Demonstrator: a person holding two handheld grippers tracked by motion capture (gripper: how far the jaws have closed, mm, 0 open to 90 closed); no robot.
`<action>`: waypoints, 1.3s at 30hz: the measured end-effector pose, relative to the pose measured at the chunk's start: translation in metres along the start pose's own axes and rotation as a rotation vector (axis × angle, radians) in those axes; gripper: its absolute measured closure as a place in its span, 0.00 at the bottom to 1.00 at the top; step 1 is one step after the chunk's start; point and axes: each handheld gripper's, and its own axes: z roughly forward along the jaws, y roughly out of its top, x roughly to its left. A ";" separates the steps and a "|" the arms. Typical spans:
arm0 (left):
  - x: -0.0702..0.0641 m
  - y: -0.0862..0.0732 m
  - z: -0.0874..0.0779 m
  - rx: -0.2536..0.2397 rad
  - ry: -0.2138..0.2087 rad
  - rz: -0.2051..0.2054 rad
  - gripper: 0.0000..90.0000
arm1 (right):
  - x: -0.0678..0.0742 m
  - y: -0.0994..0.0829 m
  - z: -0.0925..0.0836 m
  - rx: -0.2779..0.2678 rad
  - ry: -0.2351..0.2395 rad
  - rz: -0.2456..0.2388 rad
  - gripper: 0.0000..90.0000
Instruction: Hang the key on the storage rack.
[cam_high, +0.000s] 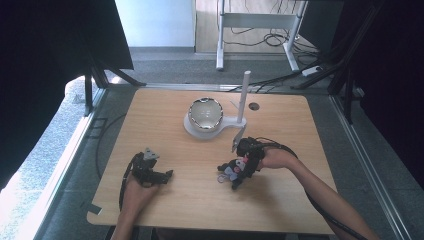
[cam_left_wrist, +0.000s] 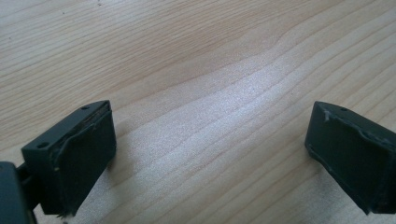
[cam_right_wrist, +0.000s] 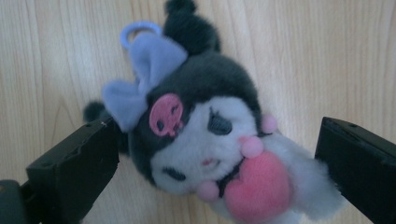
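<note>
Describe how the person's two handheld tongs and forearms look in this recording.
Both tongs are black. The left tongs carry a grey three-cornered plate on top, and a black cable trails back along the forearm. The right tongs trail a black cable too. Up close, each has two blocky, dark jaws with small screw holes and worn, chipped edges. The forearms are bare, with no sleeves in sight.

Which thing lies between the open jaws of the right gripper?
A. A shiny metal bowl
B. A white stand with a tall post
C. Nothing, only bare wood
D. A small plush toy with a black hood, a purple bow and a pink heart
D: in the right gripper view, the plush toy lies on the wooden table between the two open jaws of the right gripper.
</note>
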 end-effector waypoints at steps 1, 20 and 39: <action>0.000 0.000 0.000 0.000 0.000 -0.001 0.02 | 0.001 -0.002 0.000 0.007 0.002 -0.003 0.00; 0.000 0.000 0.000 0.000 0.000 -0.001 0.02 | 0.012 -0.002 0.014 0.126 -0.064 -0.057 0.24; 0.000 0.000 0.000 0.000 0.000 -0.001 0.02 | 0.011 -0.006 -0.002 0.091 -0.073 0.012 0.37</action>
